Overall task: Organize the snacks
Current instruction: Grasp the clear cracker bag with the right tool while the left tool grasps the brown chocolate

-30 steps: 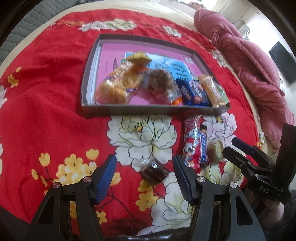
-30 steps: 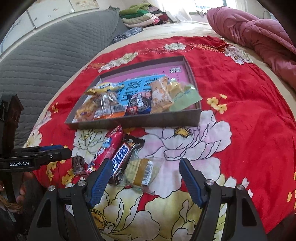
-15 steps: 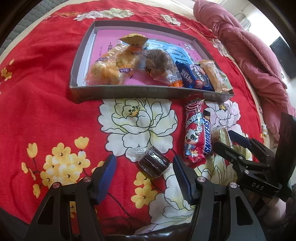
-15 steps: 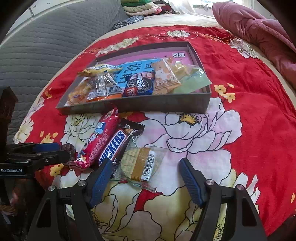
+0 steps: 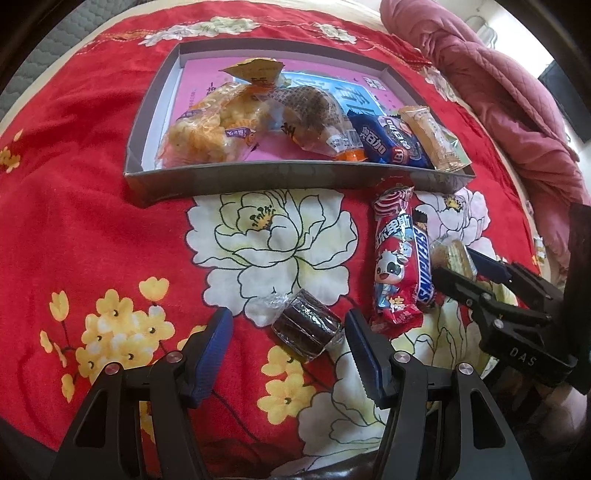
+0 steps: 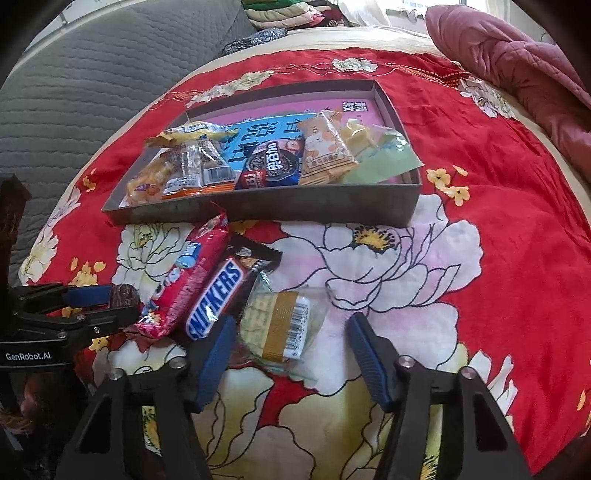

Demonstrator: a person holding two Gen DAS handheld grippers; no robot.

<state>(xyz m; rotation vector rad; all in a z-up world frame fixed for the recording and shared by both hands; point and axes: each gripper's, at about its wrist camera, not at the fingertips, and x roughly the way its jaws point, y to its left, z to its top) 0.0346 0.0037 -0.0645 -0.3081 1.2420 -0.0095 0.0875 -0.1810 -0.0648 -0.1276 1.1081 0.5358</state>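
A grey box on the red flowered bedspread holds several snack packets. In front of it lie a red milk-candy packet, a Snickers bar, a clear-wrapped cracker and a small dark chocolate roll. My left gripper is open with the roll between its fingers. My right gripper is open around the cracker, its left finger beside the Snickers bar. Neither touches its snack that I can tell.
A pink quilt is bunched at the far right. A grey quilted headboard stands at the left, with folded clothes behind. The two grippers sit close, side by side, the right gripper right of the left.
Both grippers have moved forward and down. The roll now lies between the left fingers and the cracker between the right fingers. Both stayed open.
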